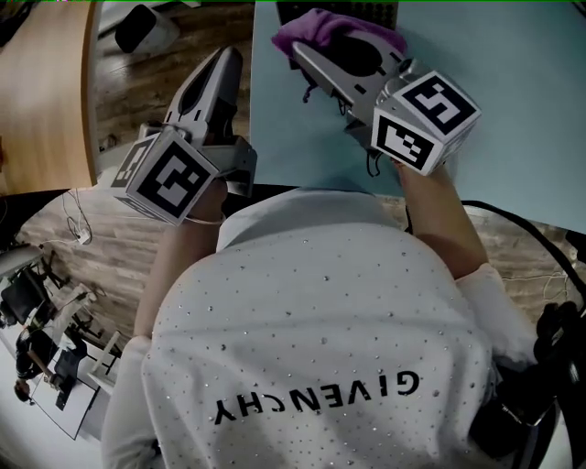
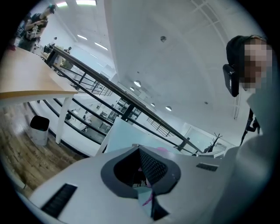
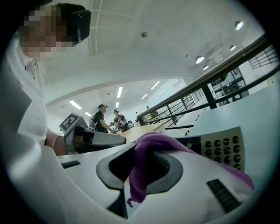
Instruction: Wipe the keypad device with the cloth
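A purple cloth (image 1: pixel 322 26) is bunched in the jaws of my right gripper (image 1: pixel 320 44) and hangs over its fingers at the far side of the light blue table (image 1: pixel 513 64). In the right gripper view the cloth (image 3: pixel 146 162) drapes between the jaws, and the beige keypad device (image 3: pixel 224 148) with dark round keys lies just beyond on the right. From the head view only a dark edge of the keypad device (image 1: pixel 380 13) shows behind the cloth. My left gripper (image 1: pixel 225 60) is shut on nothing and hovers off the table's left edge, apart from the device.
A wooden floor and a grey bin (image 1: pixel 145 27) lie left of the table. A wooden desk (image 2: pixel 26 81) and a black bin (image 2: pixel 39 126) stand further left. Cables (image 1: pixel 558 275) trail at the right near the person's arm. People stand far off in the hall.
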Demonstrator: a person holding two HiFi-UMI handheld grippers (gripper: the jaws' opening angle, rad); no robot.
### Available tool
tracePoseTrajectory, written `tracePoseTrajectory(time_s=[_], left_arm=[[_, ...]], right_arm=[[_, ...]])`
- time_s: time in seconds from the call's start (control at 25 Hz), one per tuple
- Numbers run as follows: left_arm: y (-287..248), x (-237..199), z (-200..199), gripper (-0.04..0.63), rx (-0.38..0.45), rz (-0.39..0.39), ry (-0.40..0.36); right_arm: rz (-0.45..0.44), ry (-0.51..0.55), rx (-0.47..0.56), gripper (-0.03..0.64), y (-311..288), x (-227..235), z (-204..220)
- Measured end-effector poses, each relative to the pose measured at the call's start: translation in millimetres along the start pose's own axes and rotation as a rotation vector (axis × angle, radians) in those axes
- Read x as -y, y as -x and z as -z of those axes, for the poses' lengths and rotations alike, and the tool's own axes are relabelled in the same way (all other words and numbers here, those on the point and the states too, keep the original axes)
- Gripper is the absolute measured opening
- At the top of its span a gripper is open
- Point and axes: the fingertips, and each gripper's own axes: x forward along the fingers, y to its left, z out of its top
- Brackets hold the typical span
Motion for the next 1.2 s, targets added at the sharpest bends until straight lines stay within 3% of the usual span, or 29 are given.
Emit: tracePoseTrajectory(time_s=[0.12,0.28,0.44,0.84,1.2], left_arm=[[9,-3,-3,0.002,0.005,-0.021,-0.007],[22,-23,-3,0.002,0.009,-0.032,0.004],[16,-17,5,0.002,0.012,-0.029,0.006],[-7,1,14,0.002,-0.062,0.033,0.026],[-23,8,19,0.002,-0.072,0.082,0.029]], right_arm=[[-0.015,0.0,-0.036,0.063,-16,-12,10],[0.053,-0.036,-0.073,0.06,-38,-7,34],[0.124,-0.054,-0.092,0.06,-20,12,43],[0.276,-0.076,-0.036,0.061,22,43,31],[0.392,-0.095,0.019,0.061,55,73,23]])
